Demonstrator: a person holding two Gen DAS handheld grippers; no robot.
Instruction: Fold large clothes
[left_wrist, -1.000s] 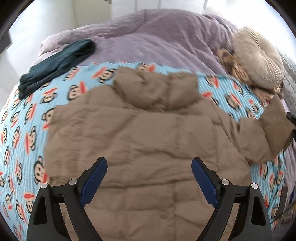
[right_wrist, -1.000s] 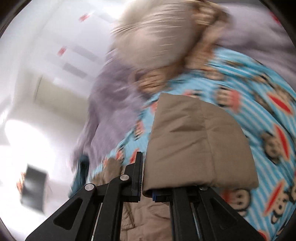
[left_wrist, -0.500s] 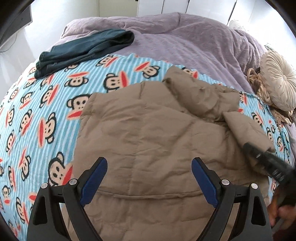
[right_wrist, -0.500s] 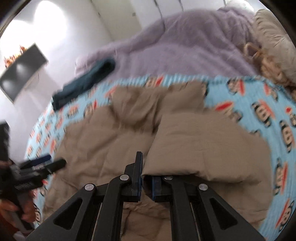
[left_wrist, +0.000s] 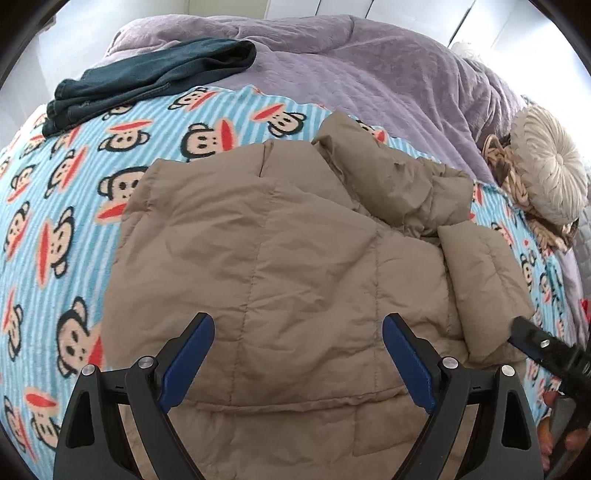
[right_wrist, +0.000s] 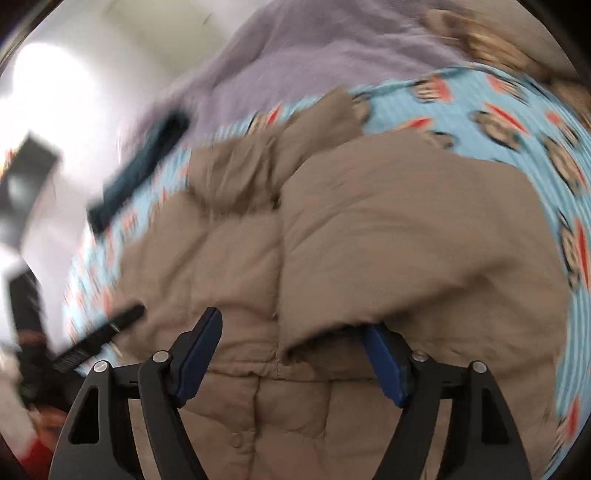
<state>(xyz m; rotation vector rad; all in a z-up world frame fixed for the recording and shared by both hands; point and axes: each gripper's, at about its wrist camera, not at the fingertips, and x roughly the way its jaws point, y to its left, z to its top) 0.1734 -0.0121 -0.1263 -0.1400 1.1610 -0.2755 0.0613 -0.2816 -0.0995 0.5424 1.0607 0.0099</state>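
Note:
A tan puffer jacket (left_wrist: 280, 251) lies spread on a blue monkey-print blanket (left_wrist: 55, 206), hood towards the far side. Its right sleeve (left_wrist: 484, 280) is folded inwards over the body. My left gripper (left_wrist: 297, 325) hovers open above the jacket's lower half, with nothing between its pads. In the blurred right wrist view my right gripper (right_wrist: 291, 325) has its jaws opening. The sleeve's cuff (right_wrist: 369, 266) lies loose between them, draped over the right pad. One of the right gripper's fingers (left_wrist: 543, 347) shows at the sleeve's end in the left wrist view.
A folded dark teal garment (left_wrist: 147, 77) lies at the blanket's far left edge. Behind it is a purple duvet (left_wrist: 369, 62). A round cream cushion (left_wrist: 550, 173) sits at the right. A person's hand (left_wrist: 554, 439) holds the right gripper.
My right gripper carried the sleeve leftwards over the jacket's body, then its jaws came apart and let the cuff go. My left gripper shifted over the jacket and stayed open.

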